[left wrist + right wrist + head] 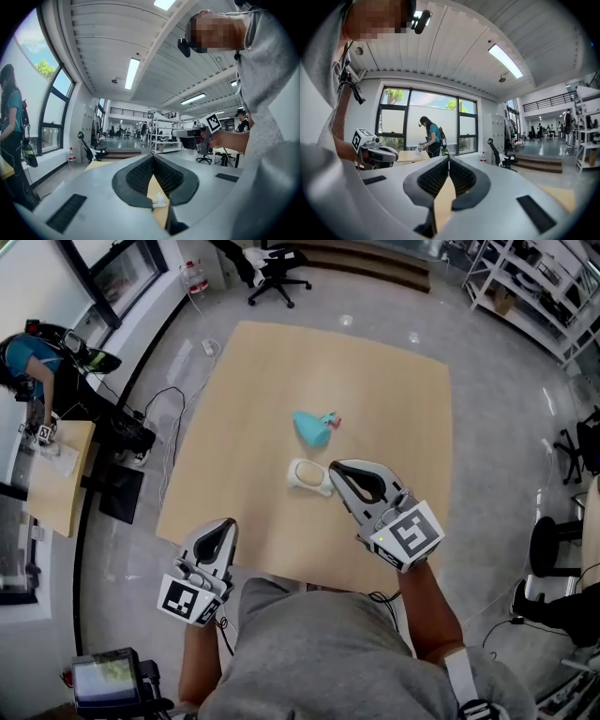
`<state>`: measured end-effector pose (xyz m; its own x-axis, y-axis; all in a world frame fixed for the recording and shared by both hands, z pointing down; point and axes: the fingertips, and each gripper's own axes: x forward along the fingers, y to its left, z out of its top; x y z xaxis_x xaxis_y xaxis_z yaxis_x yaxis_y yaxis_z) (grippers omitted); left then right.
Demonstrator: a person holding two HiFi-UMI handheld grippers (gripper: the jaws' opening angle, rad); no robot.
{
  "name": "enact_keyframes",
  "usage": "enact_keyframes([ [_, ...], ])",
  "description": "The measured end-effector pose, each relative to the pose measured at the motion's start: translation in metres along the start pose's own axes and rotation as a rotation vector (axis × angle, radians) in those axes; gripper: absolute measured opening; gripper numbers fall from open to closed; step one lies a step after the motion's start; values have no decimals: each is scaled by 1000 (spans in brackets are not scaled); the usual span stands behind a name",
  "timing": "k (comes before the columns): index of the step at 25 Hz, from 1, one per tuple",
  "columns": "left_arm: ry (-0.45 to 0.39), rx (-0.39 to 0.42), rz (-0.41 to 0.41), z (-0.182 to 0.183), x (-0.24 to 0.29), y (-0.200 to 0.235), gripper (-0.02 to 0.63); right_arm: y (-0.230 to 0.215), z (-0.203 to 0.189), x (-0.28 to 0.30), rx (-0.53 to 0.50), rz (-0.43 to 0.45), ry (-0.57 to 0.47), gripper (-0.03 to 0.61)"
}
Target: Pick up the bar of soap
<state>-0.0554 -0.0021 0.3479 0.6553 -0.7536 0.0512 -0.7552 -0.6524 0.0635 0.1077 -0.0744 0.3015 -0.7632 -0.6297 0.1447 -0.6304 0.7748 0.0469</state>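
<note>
**Q:** State of each hand-held gripper?

**A:** The left hand-held gripper [225, 526] is at the near edge of the bench [281, 362], jaws together and empty. The right hand-held gripper [337, 470] is further in, jaws together and empty, its tip just beside the bar of soap [307, 476].

**Q:** Which step, and what follows?

**A:** Approach, by my judgement. The soap lies on the bench, not yet gripped, with a teal object [314, 427] beyond it. Next, open the right jaws, straddle the bar, close, then lift.
</note>
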Motion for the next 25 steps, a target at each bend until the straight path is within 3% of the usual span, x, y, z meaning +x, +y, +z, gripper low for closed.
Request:
enact_keyframes([
  [7,75,46,-62,-13,41,2,6,-36,-36,25,75,1,60,8],
  [12,107,0,-95,-29,65,17,5,-53,-67,53,104,-2,124,8],
  [17,171,6,-175,-55,91,26,6,-69,-111,80,105,-10,233,8],
  [25,305,-42,-271,-105,112,36,6,-71,-191,118,115,81,413,9],
])
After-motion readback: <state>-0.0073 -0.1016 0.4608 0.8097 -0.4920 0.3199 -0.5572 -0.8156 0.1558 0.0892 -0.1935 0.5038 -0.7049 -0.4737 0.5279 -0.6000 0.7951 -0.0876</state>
